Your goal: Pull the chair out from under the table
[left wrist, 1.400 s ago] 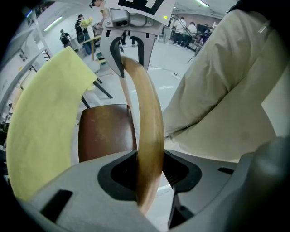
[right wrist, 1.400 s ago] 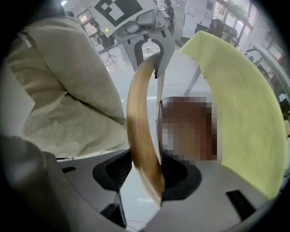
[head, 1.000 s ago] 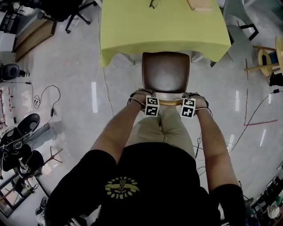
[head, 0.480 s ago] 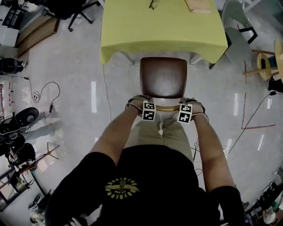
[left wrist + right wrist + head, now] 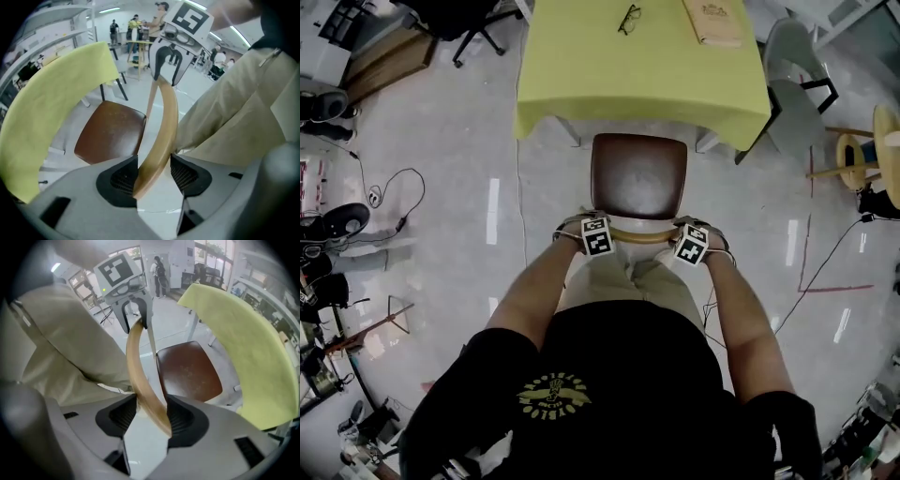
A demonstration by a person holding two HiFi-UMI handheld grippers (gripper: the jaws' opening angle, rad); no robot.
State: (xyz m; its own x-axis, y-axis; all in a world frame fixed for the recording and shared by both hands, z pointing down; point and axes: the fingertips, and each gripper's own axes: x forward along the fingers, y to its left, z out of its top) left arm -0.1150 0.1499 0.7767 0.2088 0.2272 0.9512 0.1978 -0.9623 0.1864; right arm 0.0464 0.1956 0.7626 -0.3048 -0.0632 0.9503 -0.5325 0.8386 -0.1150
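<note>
Left tongs [image 5: 155, 176] have just let go. The jaws have been opening and now sit loose around the back rail [image 5: 161, 122] of the chair [image 5: 637, 176], with the rail leaning on one pad and a clear gap to the other. Right tongs [image 5: 146, 418] look still clamped: the rail runs through at a slant and touches both pads, though those jaws have eased a hair wider too. In the head view both sit around the middle of the frame, one at each end of the rail, right in front of the person's legs.

The chair has a glossy dark-brown seat, a rounded square, plus a thin curved back rail in pale wood. It's in the upper middle of the head view, just below the table [image 5: 581, 94] with the yellow-green cloth, and the seat is fully out in the open.

Versus a second ago, a bit more grey floor shows between seat and cloth, and the left marker cube has rolled to a new angle.
</note>
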